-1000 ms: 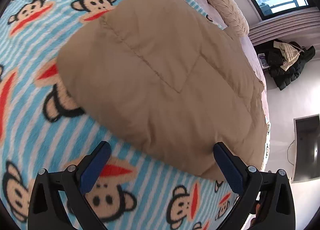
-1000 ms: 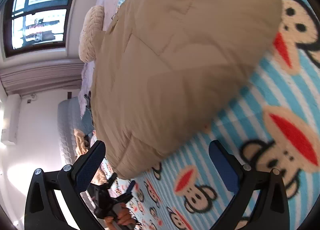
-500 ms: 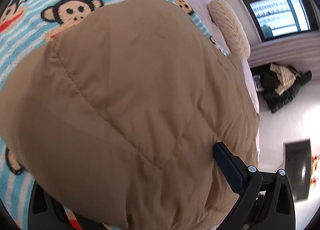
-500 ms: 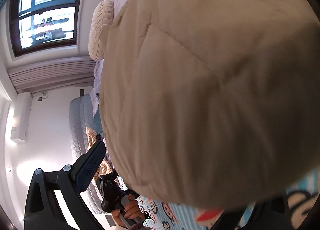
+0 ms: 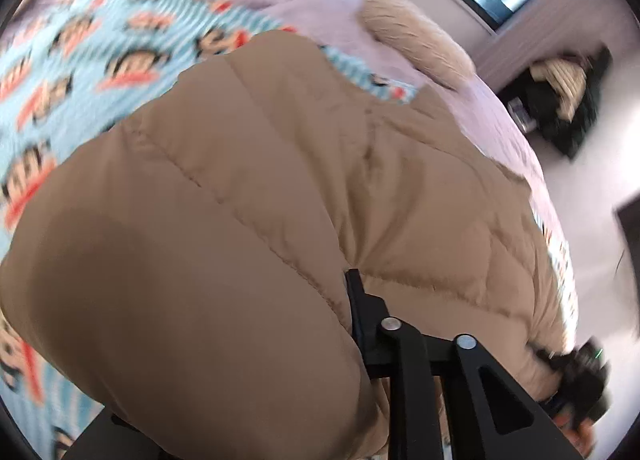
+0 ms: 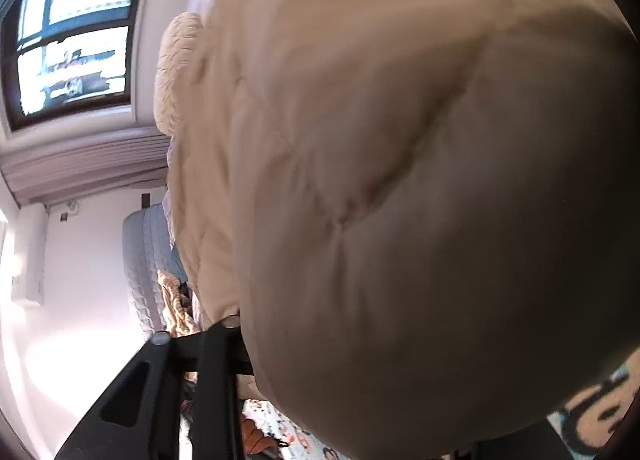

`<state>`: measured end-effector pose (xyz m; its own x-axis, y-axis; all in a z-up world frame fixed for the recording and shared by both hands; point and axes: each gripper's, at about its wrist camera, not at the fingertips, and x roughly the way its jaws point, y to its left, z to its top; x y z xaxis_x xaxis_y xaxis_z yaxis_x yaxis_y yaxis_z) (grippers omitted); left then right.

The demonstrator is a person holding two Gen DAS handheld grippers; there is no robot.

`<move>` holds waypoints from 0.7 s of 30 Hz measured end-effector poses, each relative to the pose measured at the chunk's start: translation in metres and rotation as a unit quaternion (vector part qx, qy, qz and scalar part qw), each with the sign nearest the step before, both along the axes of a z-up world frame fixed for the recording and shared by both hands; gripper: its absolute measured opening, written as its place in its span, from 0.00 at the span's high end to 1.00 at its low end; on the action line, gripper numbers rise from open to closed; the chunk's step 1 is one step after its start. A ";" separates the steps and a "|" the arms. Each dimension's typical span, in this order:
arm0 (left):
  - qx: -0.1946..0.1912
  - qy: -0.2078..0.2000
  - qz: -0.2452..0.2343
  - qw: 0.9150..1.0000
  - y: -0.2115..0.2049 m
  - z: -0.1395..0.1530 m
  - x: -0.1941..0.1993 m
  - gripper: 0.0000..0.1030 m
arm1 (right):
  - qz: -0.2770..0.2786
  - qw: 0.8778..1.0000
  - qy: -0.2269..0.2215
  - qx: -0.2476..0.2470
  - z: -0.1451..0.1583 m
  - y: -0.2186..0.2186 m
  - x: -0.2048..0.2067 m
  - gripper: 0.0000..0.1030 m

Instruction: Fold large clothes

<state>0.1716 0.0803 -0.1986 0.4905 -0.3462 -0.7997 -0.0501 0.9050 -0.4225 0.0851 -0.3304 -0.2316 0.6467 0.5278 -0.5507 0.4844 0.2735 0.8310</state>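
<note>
A tan quilted puffer jacket (image 5: 280,220) fills most of both wrist views, bulging close to the lenses over a bed covered with a blue-striped monkey-print blanket (image 5: 80,40). The left gripper (image 5: 320,340) is clenched on the jacket's near edge: its right finger (image 5: 362,312) has swung inward and presses into the padding, while the other finger is buried under the fabric. The right gripper (image 6: 272,340) looks likewise clamped on the jacket (image 6: 400,180), with only its left finger (image 6: 216,348) showing, drawn in against the cloth; the other is hidden behind the bulge. Beyond the jacket, at the far end of the bed, lies a cream knitted pillow (image 5: 412,36). A window (image 6: 72,40) sits on the far wall, and dark clothes (image 5: 560,100) are piled on the floor to the right.
</note>
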 end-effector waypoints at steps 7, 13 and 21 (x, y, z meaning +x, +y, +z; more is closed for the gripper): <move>0.004 -0.017 -0.038 0.999 0.009 0.028 -0.025 0.79 | 0.019 0.999 -0.017 -0.027 0.031 0.003 -0.016 0.78; 0.000 -0.007 -0.071 0.997 0.024 0.041 -0.074 0.79 | 0.014 0.999 -0.003 -0.040 0.047 0.016 -0.051 0.78; 0.003 0.031 -0.108 0.994 0.042 0.045 -0.146 0.79 | 0.008 0.999 0.034 -0.035 0.053 0.030 -0.096 0.78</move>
